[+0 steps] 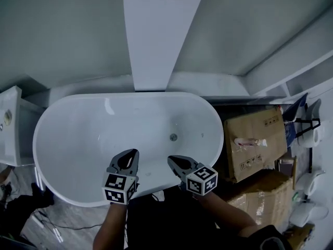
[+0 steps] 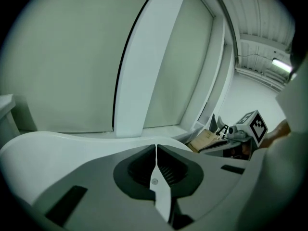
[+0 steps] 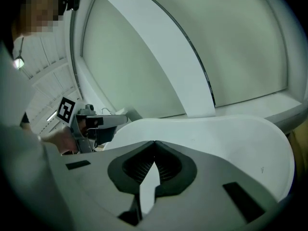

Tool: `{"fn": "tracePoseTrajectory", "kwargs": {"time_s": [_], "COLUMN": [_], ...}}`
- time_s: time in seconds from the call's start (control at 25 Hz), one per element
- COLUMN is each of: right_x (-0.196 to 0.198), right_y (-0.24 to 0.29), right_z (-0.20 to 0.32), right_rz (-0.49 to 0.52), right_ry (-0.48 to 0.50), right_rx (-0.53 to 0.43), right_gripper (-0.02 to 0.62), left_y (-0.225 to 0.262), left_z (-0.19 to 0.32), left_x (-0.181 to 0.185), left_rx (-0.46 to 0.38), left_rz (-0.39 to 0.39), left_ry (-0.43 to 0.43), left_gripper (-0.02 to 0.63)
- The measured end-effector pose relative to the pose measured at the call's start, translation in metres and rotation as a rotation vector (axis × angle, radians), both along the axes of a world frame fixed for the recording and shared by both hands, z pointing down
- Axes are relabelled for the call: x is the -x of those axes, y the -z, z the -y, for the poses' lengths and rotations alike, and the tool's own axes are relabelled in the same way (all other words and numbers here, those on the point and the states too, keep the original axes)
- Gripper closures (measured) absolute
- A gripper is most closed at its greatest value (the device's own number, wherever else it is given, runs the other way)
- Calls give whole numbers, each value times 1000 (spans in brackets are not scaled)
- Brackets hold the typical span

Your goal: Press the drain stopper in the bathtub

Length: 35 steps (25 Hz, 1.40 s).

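A white oval bathtub [image 1: 67, 139] fills the middle of the head view. Its small round metal drain stopper [image 1: 173, 137] sits on the tub floor, right of centre. My left gripper [image 1: 131, 154] hovers over the tub's near rim, jaws shut and empty. To its right my right gripper [image 1: 173, 161] is held at the same height, also shut with nothing in it, a short way in front of the stopper. In the left gripper view the left gripper [image 2: 156, 146] points at the far wall, and the right gripper [image 3: 155, 144] does the same. Neither gripper view shows the stopper.
A white pillar [image 1: 156, 35] rises behind the tub. Cardboard boxes [image 1: 254, 142] stand against the tub's right end, with white fixtures [image 1: 307, 186] beyond them. A white cabinet [image 1: 10, 124] is at the left. Cables [image 1: 57, 225] lie on the floor near the front left.
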State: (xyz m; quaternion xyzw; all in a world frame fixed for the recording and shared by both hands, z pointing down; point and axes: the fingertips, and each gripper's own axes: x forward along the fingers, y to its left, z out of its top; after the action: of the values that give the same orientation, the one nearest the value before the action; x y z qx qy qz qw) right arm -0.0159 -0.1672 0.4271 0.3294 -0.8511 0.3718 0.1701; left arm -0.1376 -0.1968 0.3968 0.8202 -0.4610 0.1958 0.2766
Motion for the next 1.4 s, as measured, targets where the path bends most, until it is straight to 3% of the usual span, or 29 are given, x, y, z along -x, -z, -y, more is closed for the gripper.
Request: {"fn": "tracePoseTrajectory", "kwargs": {"time_s": [0.32,0.76,1.0,1.16,1.4], "right_x": [-20,-34,-56,-68,-64], "right_y": [-105,-274,-350,-405,-467], "right_z": [31,68,80,70,77], "right_rz": [-48,-79,-125,-171,-229], "right_ry": [51,40,16,15,46], "right_rx": [94,180,210,236,217], "right_gripper": [581,581,581,581,581], "left_y": [-104,-267,-339,-390,-447], "left_z": [24,62,69,65,63], "left_x": [-34,-61,-82,-87,-96], "left_rx": [103,201,235,287,310], "left_rz": [-13,-5,16,16,26], "left_ry": [20,34,-30,-16,-76], "left_gripper": [581,583,583,583,583]}}
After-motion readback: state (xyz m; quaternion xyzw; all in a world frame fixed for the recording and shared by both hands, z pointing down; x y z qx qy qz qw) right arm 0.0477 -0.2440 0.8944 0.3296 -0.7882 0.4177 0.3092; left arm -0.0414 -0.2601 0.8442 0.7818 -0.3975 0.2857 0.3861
